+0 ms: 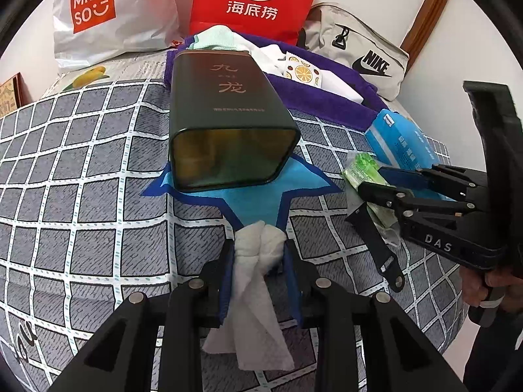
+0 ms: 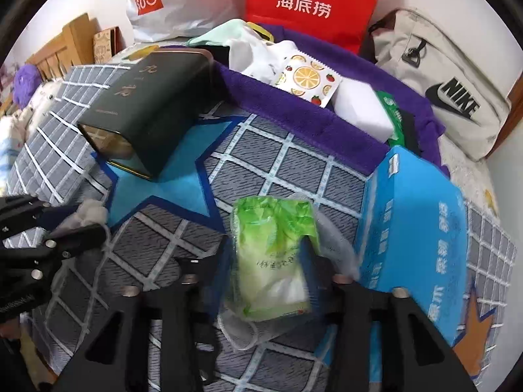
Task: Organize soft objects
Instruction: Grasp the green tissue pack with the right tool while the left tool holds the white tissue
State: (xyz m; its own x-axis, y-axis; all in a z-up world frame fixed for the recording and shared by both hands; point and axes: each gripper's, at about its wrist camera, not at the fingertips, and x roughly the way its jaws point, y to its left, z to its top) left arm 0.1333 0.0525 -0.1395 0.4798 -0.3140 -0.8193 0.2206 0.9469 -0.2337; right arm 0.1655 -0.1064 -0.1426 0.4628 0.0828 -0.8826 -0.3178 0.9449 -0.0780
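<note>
Both my grippers over the checked bedspread (image 1: 81, 170), each with something soft.

My left gripper (image 1: 260, 254) is clamped on a crumpled white tissue (image 1: 258, 261), at six o'clock from the dark tin (image 1: 225, 121) lying on its side. My right gripper (image 2: 271, 261) has a green tissue pack (image 2: 274, 254) between its jaws, though blur hides whether they press it; a blue box (image 2: 415, 228) sits at three o'clock.

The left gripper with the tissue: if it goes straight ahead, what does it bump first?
Probably the open end of the dark tin lying on the blue star. The left gripper, holding the tissue, points down, so it may touch the star first.
</note>
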